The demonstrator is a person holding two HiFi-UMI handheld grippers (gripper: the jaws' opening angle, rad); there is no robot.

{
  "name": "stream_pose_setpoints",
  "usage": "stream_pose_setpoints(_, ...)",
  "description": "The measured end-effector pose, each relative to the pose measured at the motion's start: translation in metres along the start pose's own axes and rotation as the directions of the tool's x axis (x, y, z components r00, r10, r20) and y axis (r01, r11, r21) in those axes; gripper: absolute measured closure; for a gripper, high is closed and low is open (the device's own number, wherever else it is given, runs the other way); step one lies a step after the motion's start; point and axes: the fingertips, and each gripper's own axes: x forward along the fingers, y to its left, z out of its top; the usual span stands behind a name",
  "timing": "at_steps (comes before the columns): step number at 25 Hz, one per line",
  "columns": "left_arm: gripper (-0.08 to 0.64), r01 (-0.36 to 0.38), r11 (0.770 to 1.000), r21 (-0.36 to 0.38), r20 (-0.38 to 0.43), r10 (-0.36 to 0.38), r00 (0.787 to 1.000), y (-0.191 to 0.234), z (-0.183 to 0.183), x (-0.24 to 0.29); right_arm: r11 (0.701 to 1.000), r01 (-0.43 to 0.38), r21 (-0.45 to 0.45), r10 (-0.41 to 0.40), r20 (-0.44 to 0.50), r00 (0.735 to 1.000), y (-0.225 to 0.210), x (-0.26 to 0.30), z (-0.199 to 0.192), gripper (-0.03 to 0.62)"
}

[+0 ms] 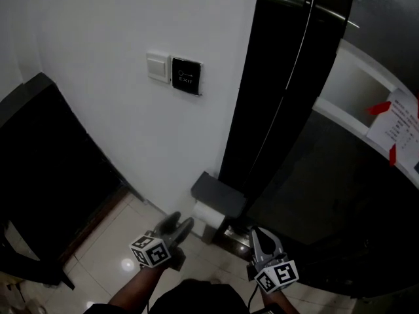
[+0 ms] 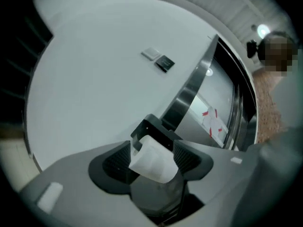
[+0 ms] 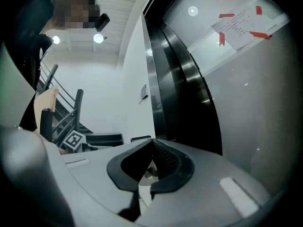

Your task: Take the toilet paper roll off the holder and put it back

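The head view looks steeply down from above the person onto the white wall (image 1: 111, 129) and the toilet paper roll (image 1: 208, 216) low in frame. The left gripper view, tilted, looks level and close at that roll (image 2: 152, 159). The right gripper view faces along the dark door frame (image 3: 182, 89). All three views catch the red-taped notice (image 1: 396, 126).

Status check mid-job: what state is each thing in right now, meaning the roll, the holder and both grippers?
toilet paper roll: mounted on the holder, not yet taken off.
holder: fixed to the wall, cover down over the roll.
left gripper: jaws apart, aimed at the roll, tips seemingly just short of it.
right gripper: jaws together, empty, apart from the holder.
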Motion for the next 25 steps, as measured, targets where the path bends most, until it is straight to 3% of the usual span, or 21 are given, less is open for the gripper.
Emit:
stream_pose_setpoints(3,0.400,-0.023,0.987,0.160,0.012,0.021,1.000,-0.015,0.012,-0.008,0.999,0.036,0.002,-0.036,-0.005,0.999,0.010,-0.006,-0.004,0.578)
stream_pose_setpoints(5,0.479,-0.017,0.964,0.264,0.001,0.017,1.000,-0.022,0.013,-0.014,0.998,0.065,0.004,-0.064,-0.008,0.998,0.016,-0.014,-0.008,0.578)
stream_pose_setpoints(8,0.535,0.017,0.932,0.363,-0.028,-0.007,1.000,-0.031,0.010,-0.022,0.994,0.104,0.022,-0.104,-0.009,0.995,0.025,-0.028,-0.018,0.578)
stream_pose_setpoints(11,0.558,0.039,0.921,0.387,-0.041,-0.025,0.999,-0.038,0.006,-0.030,0.990,0.129,0.056,-0.128,-0.023,0.992,0.033,-0.042,-0.035,0.578)
stream_pose_setpoints(14,0.558,0.039,0.925,0.378,-0.014,-0.036,0.999,-0.053,0.012,-0.045,0.988,0.130,0.087,-0.127,-0.032,0.991,0.037,-0.052,-0.049,0.578)
stream_pose_setpoints(19,0.558,0.014,0.880,0.474,0.045,-0.040,0.998,-0.069,0.017,-0.077,0.993,0.087,0.082,-0.088,0.013,0.996,0.050,-0.062,-0.040,0.578)
stream_pose_setpoints(25,0.558,-0.062,0.885,0.461,0.100,0.018,0.995,-0.118,-0.008,-0.118,0.993,0.083,0.088,-0.084,0.016,0.996,0.046,-0.135,-0.038,0.578)
